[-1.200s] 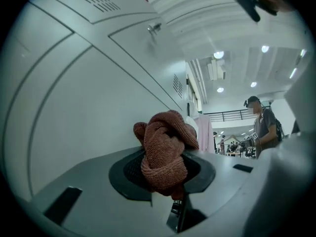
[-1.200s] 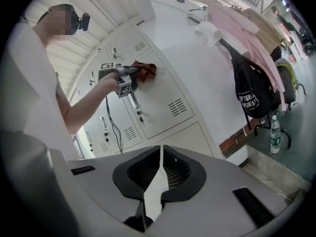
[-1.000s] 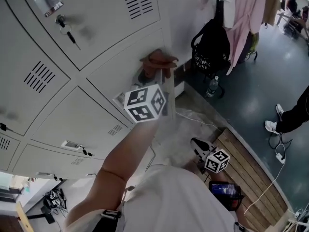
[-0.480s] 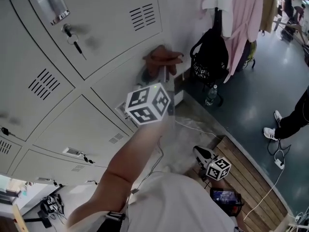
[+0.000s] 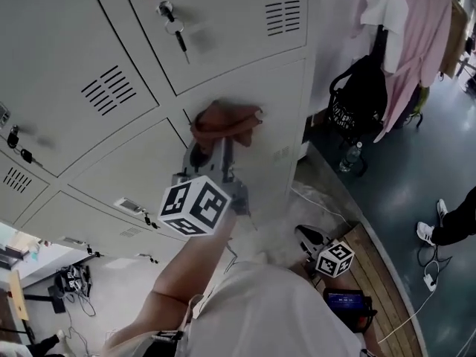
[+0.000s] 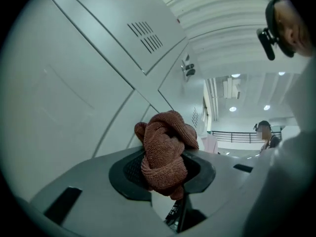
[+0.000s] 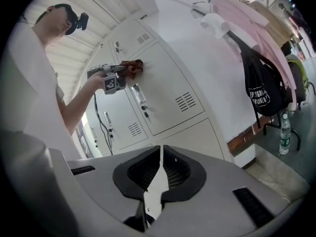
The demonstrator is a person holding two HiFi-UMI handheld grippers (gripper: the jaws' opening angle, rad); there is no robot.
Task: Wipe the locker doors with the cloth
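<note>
A bunched rust-brown cloth [image 5: 223,121] is pressed against a pale grey locker door [image 5: 275,136], clamped in my left gripper [image 5: 216,141]. In the left gripper view the cloth [image 6: 165,154] fills the space between the jaws, with the locker door [image 6: 74,107] just behind it. My right gripper [image 5: 309,242] hangs low by the person's side, shut with nothing in it. The right gripper view shows its jaws [image 7: 160,174] closed together, and far off the left gripper [image 7: 111,78] holding the cloth [image 7: 132,67] on the lockers.
Keys [image 5: 175,32] hang from a lock on the door above. A black backpack [image 5: 364,99] and pink garments [image 5: 405,28] hang at the right wall, with a water bottle [image 5: 347,157] below. A wooden bench [image 5: 379,274] and cables lie by my feet.
The left gripper has carried the cloth leftward and down across the locker door, and the head view has swung so the lockers sit further right and lower. The right gripper stays low.
</note>
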